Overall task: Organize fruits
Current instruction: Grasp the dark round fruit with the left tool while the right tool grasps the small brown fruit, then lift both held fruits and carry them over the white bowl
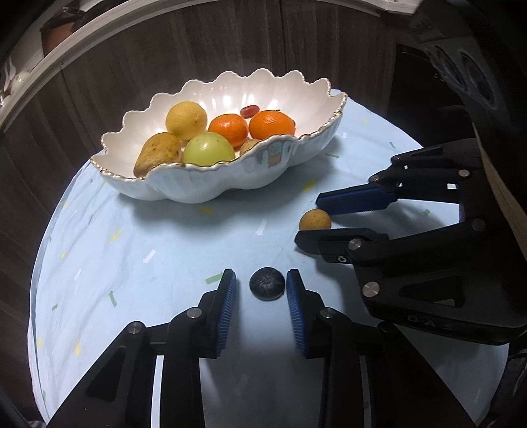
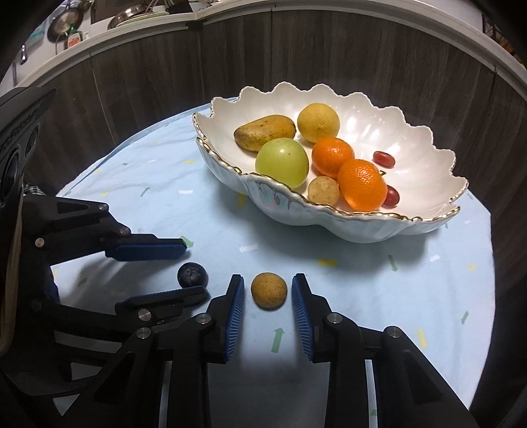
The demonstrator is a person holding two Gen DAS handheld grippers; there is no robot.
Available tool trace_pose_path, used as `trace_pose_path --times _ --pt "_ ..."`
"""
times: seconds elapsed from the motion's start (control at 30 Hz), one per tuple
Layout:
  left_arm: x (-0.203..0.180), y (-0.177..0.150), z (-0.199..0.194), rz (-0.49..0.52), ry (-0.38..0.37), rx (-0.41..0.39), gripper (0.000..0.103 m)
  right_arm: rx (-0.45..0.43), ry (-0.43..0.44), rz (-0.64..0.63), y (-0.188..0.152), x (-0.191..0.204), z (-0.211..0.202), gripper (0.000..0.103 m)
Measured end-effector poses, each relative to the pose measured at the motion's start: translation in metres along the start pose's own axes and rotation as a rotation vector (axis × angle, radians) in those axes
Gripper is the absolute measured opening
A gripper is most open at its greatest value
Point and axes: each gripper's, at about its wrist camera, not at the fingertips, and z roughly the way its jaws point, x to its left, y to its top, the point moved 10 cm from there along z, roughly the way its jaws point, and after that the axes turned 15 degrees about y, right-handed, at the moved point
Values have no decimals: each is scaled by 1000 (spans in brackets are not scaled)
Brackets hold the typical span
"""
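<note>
**Two claws bracket two small fruits**

On the surface [image 2: 138,171], the left claw [image 1: 261,286] straddles a dark fruit [image 1: 266,283]; its pads stand just off it, not gripping. Beside it, the right claw [image 2: 267,289] frames a tan fruit [image 2: 268,290] the same way, a slim gap on each side. Beyond, to the right, the bowl [image 2: 329,224] holds the other fruits.

Domestic kitchen: pans and dishes [image 2: 131,14] on a white counter [image 2: 230,13], dish-soap bottle [image 2: 73,39], cloth-covered round table [image 2: 164,204]
</note>
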Motion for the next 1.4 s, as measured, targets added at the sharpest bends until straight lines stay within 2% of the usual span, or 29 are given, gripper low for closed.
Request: trace_pose_path --times 0.13,0.17,0.33,0.77,1.4 --pt "-2 1 1 -12 -31 1 24 21 2 -6 -4 0 5 28" --pt "-1 2 1 -13 -34 1 24 18 5 -8 -4 2 5 25" --pt "-2 1 0 -16 -37 -3 22 15 7 -4 -4 1 4 24" --pt "5 7 -5 -30 -11 -12 22 -11 10 4 3 6 -4 24" --pt "28 30 -40 -71 30 -71 22 -102 -65 54 26 17 -43 24"
